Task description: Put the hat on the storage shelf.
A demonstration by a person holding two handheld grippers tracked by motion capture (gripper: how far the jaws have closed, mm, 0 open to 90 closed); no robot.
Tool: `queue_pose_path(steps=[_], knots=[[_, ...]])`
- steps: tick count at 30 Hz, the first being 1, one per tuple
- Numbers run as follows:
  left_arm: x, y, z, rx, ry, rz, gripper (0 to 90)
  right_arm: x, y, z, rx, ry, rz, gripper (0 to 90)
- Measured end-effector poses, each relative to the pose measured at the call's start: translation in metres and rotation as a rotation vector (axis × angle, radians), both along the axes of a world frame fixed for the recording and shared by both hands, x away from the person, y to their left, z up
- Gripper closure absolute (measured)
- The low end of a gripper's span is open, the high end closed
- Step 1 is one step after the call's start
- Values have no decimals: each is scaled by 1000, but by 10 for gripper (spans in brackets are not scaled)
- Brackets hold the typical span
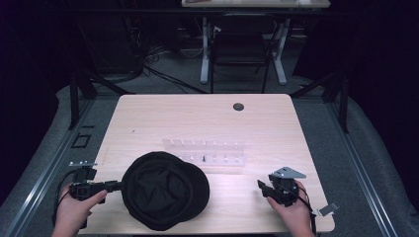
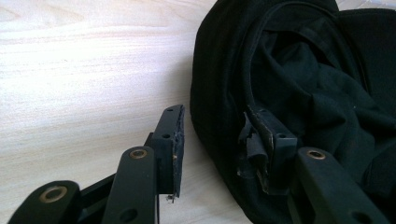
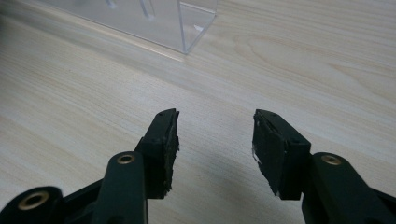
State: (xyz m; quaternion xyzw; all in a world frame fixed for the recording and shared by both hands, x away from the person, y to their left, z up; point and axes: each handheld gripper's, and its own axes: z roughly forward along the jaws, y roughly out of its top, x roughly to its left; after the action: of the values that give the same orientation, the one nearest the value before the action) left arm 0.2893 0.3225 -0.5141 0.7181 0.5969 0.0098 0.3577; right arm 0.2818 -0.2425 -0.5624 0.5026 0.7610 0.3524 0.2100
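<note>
The black hat [image 1: 165,190] lies crown down in the lower middle of the high view, its hollow inside facing up, on the pale wooden table [image 1: 197,118]. In my left gripper view the hat [image 2: 299,84] takes the right half of the frame, with folds of dark lining inside its rim. My left gripper [image 1: 117,185] sits at the lower left of the high view, reaching to the hat's left edge. Its jaws stand apart, one outside the rim on the bare wood and one inside the hat, so the rim runs between them; the inner pad lies against the cloth, the outer pad is clear of it, and I have no clamp on it. Just beyond the hat, toward the middle of the high view, stands a clear plastic rack [image 1: 205,153]. My right gripper [image 1: 264,190] rests at the lower right, well apart from the hat, jaws apart over bare table with nothing between them; the rack's corner [image 3: 187,23] shows at the top of its own view.
</note>
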Motion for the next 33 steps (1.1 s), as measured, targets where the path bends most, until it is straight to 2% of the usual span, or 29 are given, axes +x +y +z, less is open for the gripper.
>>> queue_pose_path(steps=[6,12,14,18,22,25,28,33], knots=[[2,-2,-4,2,18,-2,595,0,1,-1,3,-3,9,498],[5,-6,-10,23,33,-12,625,0,2,-1,8,-4,9,497],[6,-6,-12,13,43,-8,634,0,2,-1,8,-3,9,497],[8,-6,-14,4,53,-9,682,0,3,-1,2,2,11,495],[11,-7,-19,24,70,-22,722,0,3,-1,-7,5,15,493],[11,-10,-21,11,74,-24,803,0,3,-1,-2,4,16,491],[11,-10,-20,9,84,-26,849,0,3,-2,-2,3,17,491],[9,-5,-13,15,114,-35,857,0,3,-1,0,2,16,491]])
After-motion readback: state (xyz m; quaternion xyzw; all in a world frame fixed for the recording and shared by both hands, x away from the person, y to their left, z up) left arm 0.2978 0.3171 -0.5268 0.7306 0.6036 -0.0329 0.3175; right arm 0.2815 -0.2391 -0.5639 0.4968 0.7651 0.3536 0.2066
